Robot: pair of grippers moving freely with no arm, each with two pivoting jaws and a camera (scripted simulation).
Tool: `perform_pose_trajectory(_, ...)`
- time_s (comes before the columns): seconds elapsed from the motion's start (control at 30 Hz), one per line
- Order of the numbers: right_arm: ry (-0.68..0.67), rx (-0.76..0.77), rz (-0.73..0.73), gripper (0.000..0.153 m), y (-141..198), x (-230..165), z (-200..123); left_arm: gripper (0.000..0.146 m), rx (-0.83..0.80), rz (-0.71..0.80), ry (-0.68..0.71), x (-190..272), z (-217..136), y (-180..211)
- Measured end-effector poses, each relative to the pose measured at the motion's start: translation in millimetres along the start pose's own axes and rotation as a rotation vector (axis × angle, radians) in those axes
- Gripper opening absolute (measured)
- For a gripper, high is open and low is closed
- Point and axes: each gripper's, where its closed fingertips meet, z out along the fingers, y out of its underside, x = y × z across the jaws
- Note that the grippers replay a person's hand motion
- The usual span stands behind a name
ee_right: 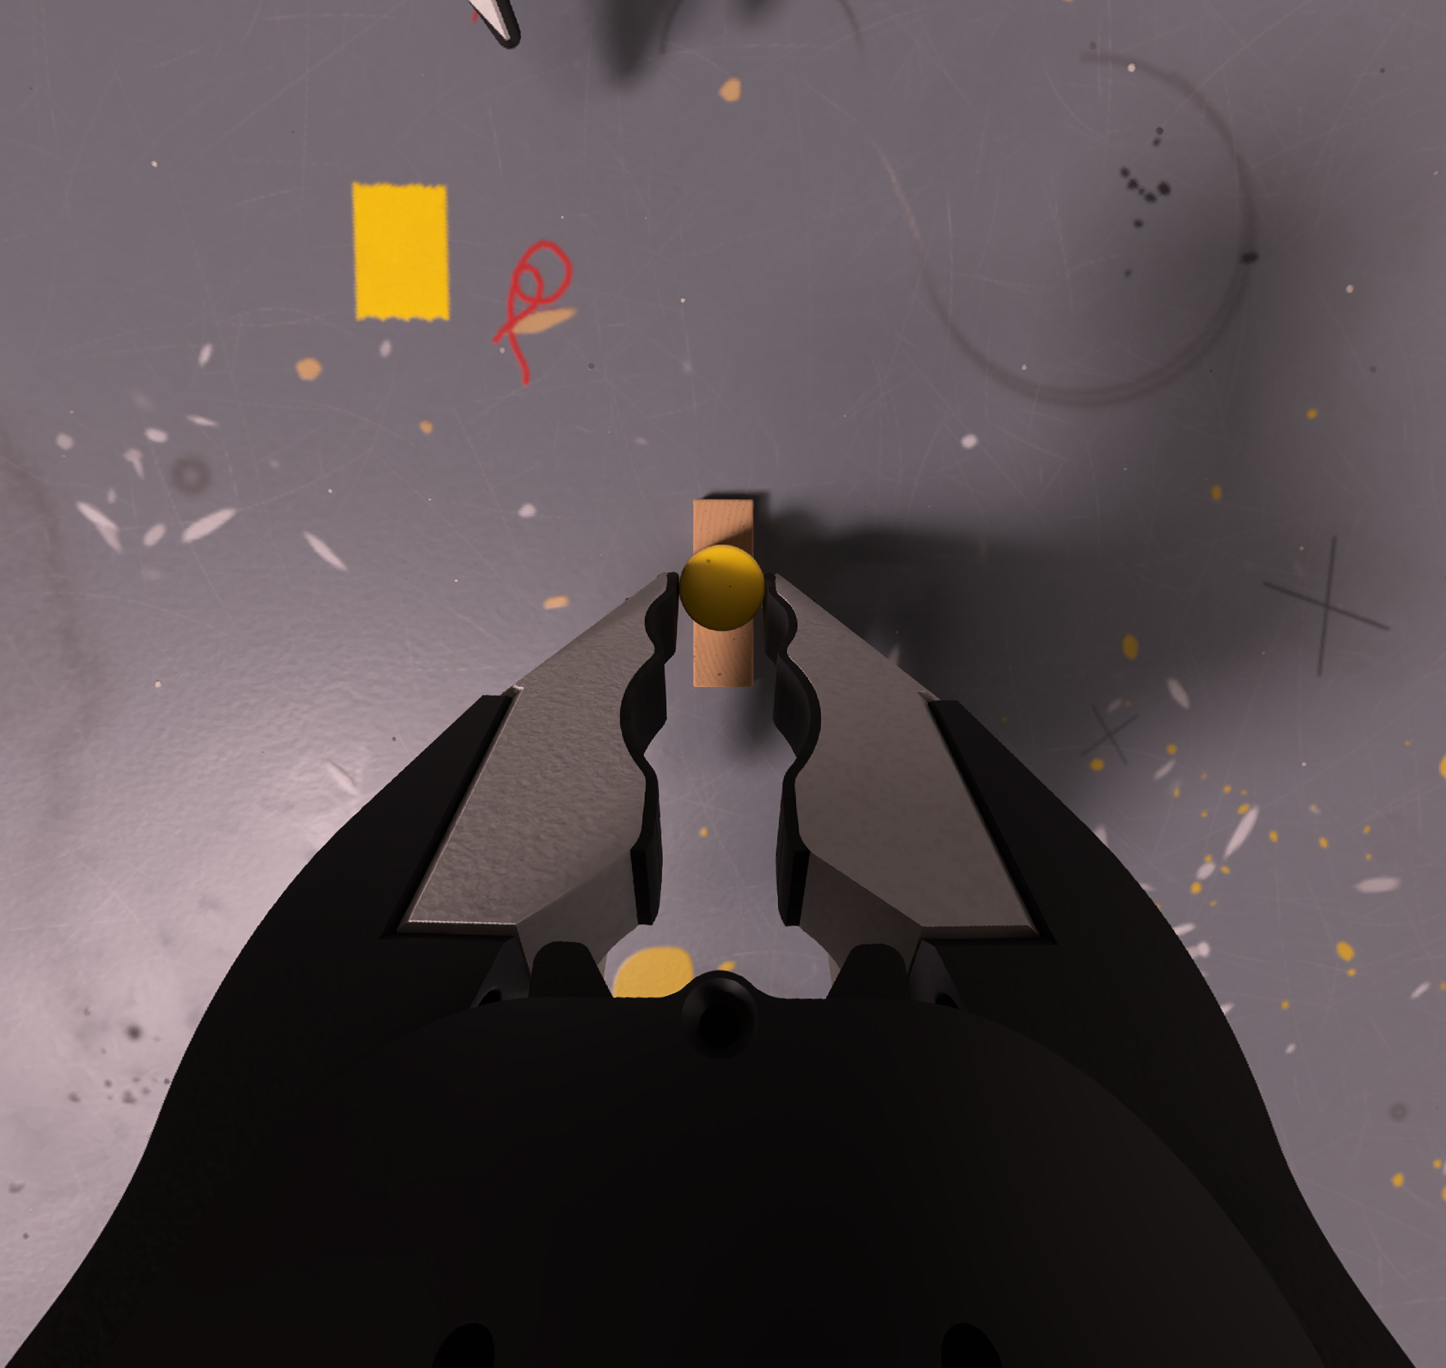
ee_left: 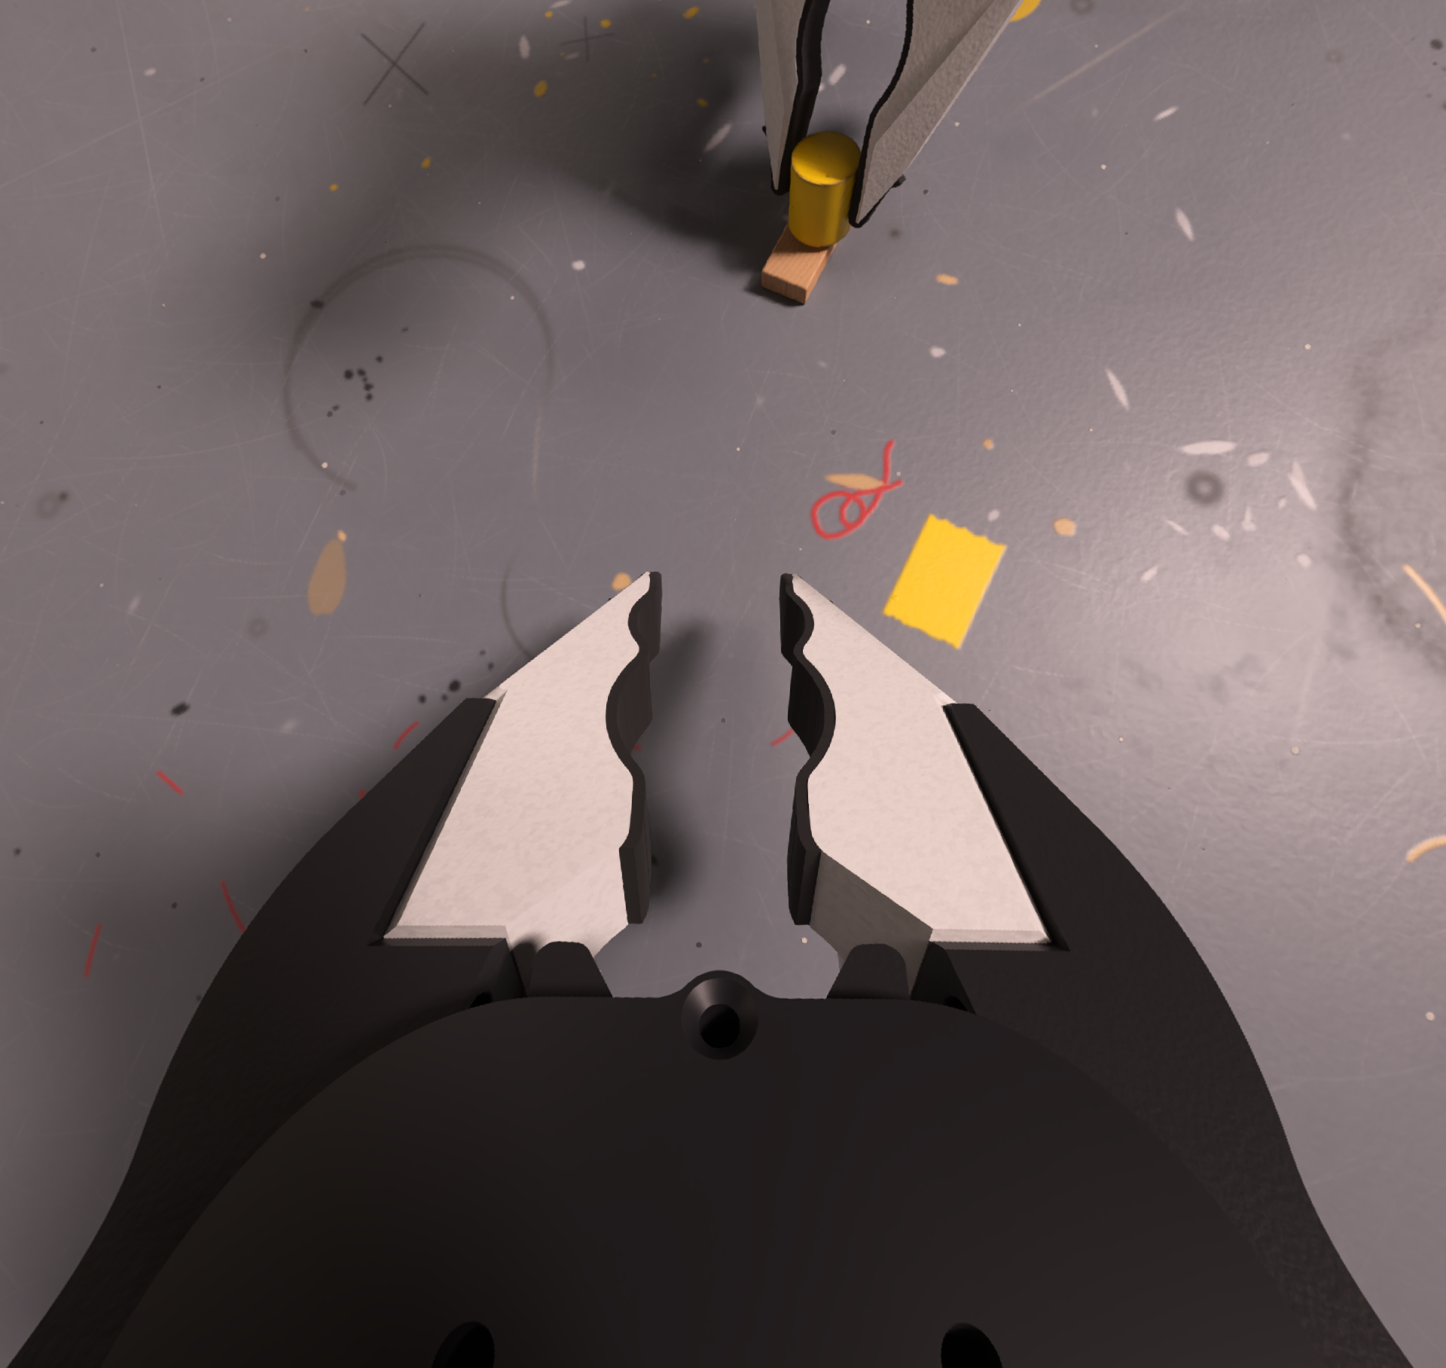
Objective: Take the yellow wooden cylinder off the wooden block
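The yellow wooden cylinder (ee_left: 819, 188) stands upright on a small flat wooden block (ee_left: 794, 274) on the grey table. My right gripper (ee_left: 818, 207) comes down from above, one finger against each side of the cylinder. In the right wrist view I look straight down on the cylinder's round top (ee_right: 721, 587), with the block (ee_right: 724, 661) under it and my right gripper (ee_right: 721, 587) shut on the cylinder. My left gripper (ee_left: 720, 579) is open and empty, well short of the block; its fingertips (ee_right: 501, 23) show at the top of the right wrist view.
A flat yellow tape patch (ee_left: 944, 581) and a red thread squiggle (ee_left: 853, 501) lie on the table between my left gripper and the block; both also show in the right wrist view, the patch (ee_right: 401, 252) and the squiggle (ee_right: 536, 297). The grey surface carries paint specks, pencil crosses and ring marks.
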Motion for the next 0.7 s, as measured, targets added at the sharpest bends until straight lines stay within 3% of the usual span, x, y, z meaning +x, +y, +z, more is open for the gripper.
perform_pose_trajectory(0.37,-0.05,0.011,0.023,0.021,1.9,0.8,-1.5,0.03,0.002,0.012,0.006,-1.0,2.9,-5.4)
perform_pose_trajectory(0.53,-0.049,0.005,0.035,0.028,0.1,-1.3,-0.7,0.03,0.006,0.03,0.0,-13.7,14.1,-22.9)
perform_pose_trajectory(0.7,-0.012,-0.003,0.031,0.022,1.3,2.8,-0.7,0.027,-0.032,0.098,-0.033,-31.6,30.6,-47.9)
